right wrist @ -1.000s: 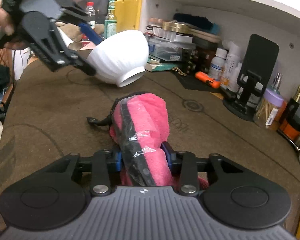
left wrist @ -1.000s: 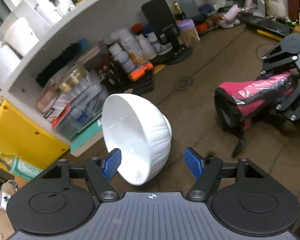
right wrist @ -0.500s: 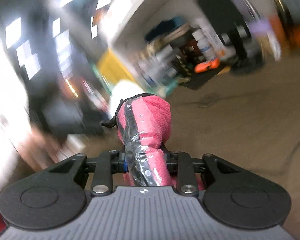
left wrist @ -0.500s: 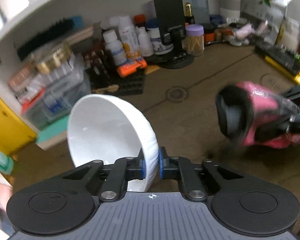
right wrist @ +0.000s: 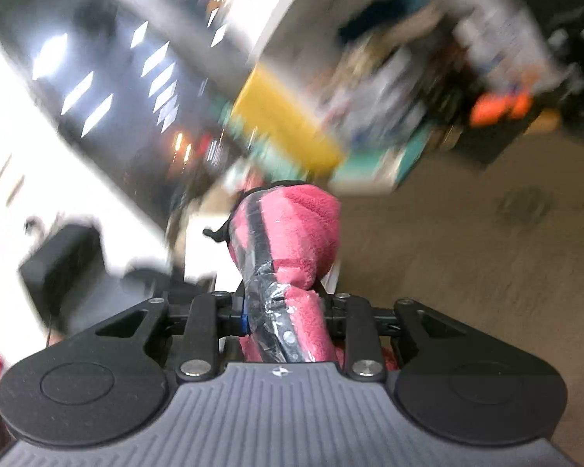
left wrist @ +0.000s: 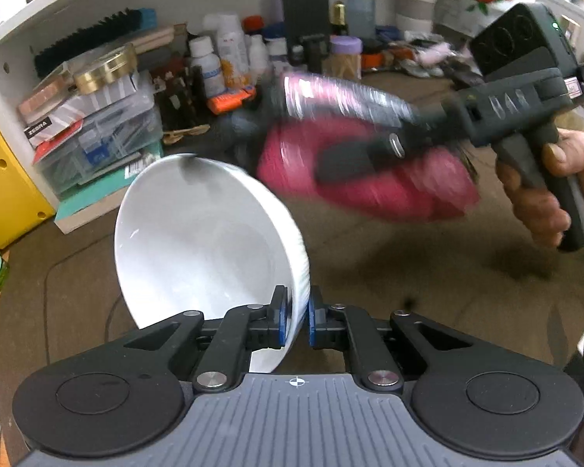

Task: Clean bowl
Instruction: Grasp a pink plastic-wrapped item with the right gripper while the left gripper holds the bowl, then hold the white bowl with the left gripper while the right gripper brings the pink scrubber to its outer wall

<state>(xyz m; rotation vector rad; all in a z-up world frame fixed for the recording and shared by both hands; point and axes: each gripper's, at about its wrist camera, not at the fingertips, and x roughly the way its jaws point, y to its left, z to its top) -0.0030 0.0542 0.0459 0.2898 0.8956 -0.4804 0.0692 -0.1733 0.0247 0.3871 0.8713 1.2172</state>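
A white ribbed bowl (left wrist: 198,241) stands tilted on edge above the brown tabletop, its hollow facing left. My left gripper (left wrist: 295,321) is shut on the bowl's rim, one blue pad inside and one outside. A pink cloth roll (left wrist: 370,171) wrapped with clear tape and a black strap hangs blurred just right of the bowl's upper rim. In the right wrist view the same pink cloth (right wrist: 288,249) sticks out ahead of my right gripper (right wrist: 286,317), which is shut on it. A hand (left wrist: 549,190) holds that gripper's handle.
A white shelf unit (left wrist: 97,31) along the back holds plastic boxes, a brush, bottles (left wrist: 210,66), an orange tube (left wrist: 229,99) and a black phone stand (left wrist: 307,19). A yellow box (left wrist: 4,171) sits at the left. The brown mat (left wrist: 428,280) spreads below.
My left gripper closed onto the bowl's rim, which it straddled open before. The right gripper lifted the pink cloth off the table and swung it over toward the bowl, rolling as it went.
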